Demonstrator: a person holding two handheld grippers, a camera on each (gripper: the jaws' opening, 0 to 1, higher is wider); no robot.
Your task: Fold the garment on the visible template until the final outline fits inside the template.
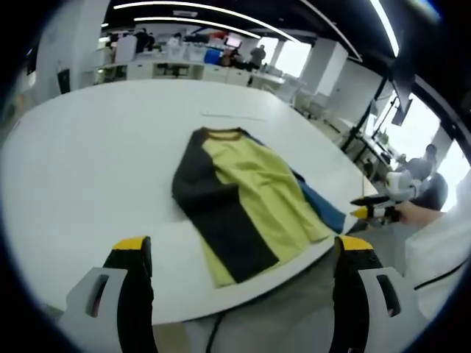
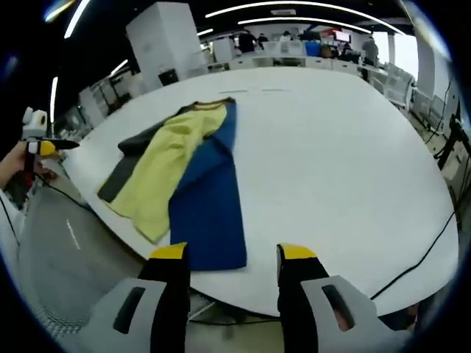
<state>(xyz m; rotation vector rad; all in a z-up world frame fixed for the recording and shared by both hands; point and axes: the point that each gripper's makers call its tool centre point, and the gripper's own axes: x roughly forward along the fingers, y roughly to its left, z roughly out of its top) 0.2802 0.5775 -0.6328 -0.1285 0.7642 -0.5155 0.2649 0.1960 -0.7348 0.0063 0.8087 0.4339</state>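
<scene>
White table [image 1: 88,162], open office beyond

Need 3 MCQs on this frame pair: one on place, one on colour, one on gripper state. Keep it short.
1. Where does the garment lie?
A. On the white table, near the edge closest to the grippers
B. On the floor
C. Draped over a chair

2. Which colours show on the garment?
A. Red and white
B. Yellow, dark grey and blue
C. All green

3. What is the state of the left gripper and right gripper?
A. Both shut on the garment
B. One holds a sleeve
C. Both open, holding nothing

Answers:
1. A: both views show it flat on the table, its hem by the near edge.
2. B: a yellow middle panel, a dark sleeve side, and blue fabric plain in the right gripper view.
3. C: in each view the jaws stand apart with a clear gap, short of the cloth.
</scene>
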